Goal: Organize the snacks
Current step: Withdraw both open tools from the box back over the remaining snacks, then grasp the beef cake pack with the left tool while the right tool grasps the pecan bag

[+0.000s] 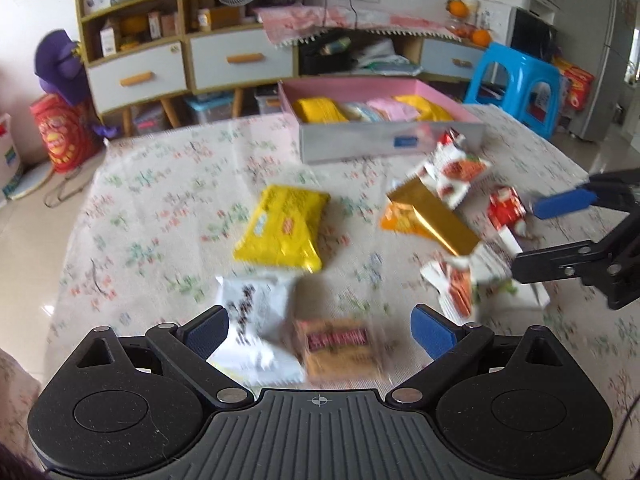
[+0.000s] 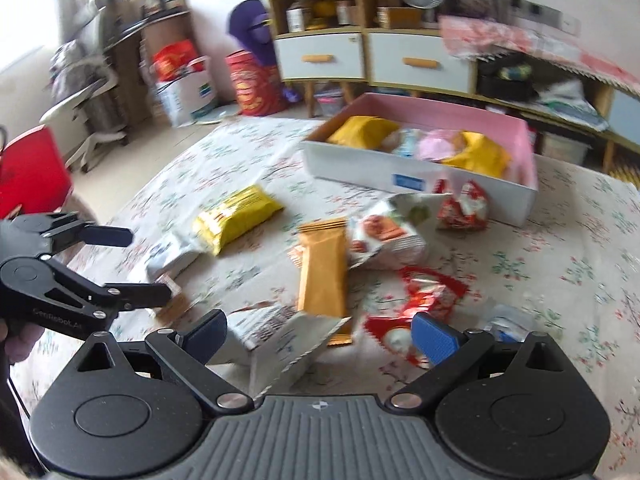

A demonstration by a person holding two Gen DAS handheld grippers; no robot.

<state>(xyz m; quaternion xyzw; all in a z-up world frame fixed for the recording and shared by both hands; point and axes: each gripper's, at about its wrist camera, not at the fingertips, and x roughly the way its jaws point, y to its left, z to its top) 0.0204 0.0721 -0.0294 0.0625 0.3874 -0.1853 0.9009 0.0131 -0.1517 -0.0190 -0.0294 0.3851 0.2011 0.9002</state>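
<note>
Left gripper (image 1: pixel 319 330) low over the table, jaws spread wide, nothing pinched. Between its blue pads (image 1: pixel 432 334): a white packet with dark print (image 1: pixel 256 320) and a brown biscuit packet with a maroon label (image 1: pixel 340 346), both flat on the floral tablecloth (image 1: pixel 160 208), side by side and touching. Whether the pads touch either packet, cannot tell; frames blurred.

Right gripper (image 2: pixel 319 330) also low, jaws spread wide, empty. Beneath and between its fingers: a white serrated-edge wrapper (image 2: pixel 280 344), partly lifted off the cloth, and a red-and-white crinkled wrapper (image 2: pixel 416 304) near the right pad. Small clear packet with blue (image 2: pixel 506 322) just beyond that pad.

Each gripper shows in the other's view: right one enters at the far right edge of the left view, held sideways, jaws apart around the white wrapper's end; left one at the left edge of the right view, a bit of hand (image 2: pixel 18 340) behind it.

Loose snacks ahead of both tools:
- yellow packet (image 1: pixel 284 228), puffy, lying flat, mid-table
- gold foil bar (image 2: pixel 323 268), long, over an orange packet (image 1: pixel 396 220)
- white packet with red-orange picture (image 2: pixel 384 236), crumpled
- small red packet (image 2: pixel 464 204) just before the box wall

Pink-lined box (image 1: pixel 384 144), white outside, blue label, at the table's far side. Inside in a row: yellow, pale blue, pink, yellow packets
</note>
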